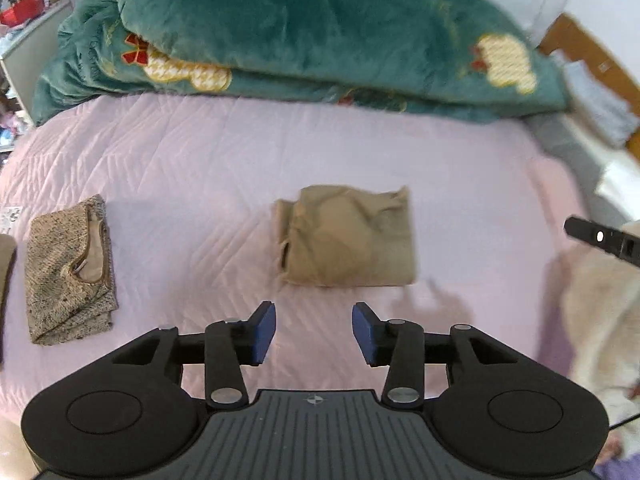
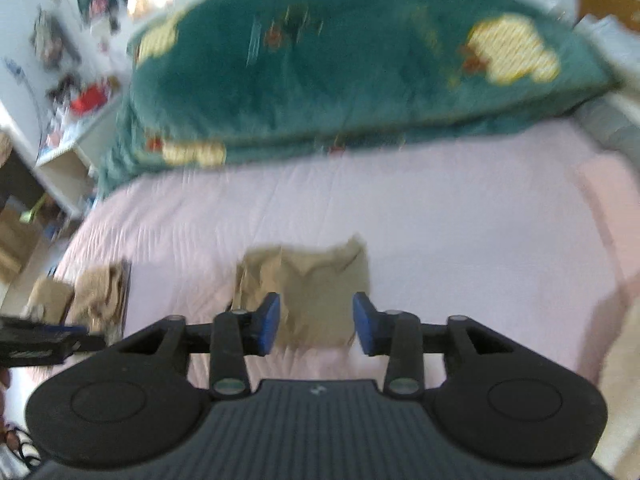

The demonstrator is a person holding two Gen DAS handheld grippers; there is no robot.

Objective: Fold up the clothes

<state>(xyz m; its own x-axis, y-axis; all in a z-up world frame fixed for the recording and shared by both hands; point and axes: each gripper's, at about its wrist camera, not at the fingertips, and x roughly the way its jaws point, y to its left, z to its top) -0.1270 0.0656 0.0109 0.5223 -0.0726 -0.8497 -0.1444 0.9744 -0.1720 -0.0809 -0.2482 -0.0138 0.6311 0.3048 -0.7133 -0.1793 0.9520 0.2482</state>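
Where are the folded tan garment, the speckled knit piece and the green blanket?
Folded tan garment [image 1: 348,236]: left wrist view, middle of its top layer.
Speckled knit piece [image 1: 60,276]: left wrist view, centre of the knit.
Green blanket [image 1: 300,32]: left wrist view, its upper fold.

We see a teal quilt [image 1: 304,36] heaped at the far end of the pink bedspread [image 1: 208,160], a white shelf [image 2: 68,152] left of it.

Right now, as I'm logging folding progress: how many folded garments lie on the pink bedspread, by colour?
Tan: 1, the tan garment mid-bed.
Speckled grey-brown: 1, the speckled garment at the left.
Total: 2 folded garments on the bedspread.
Fabric at the frame edges is too cut off to count.
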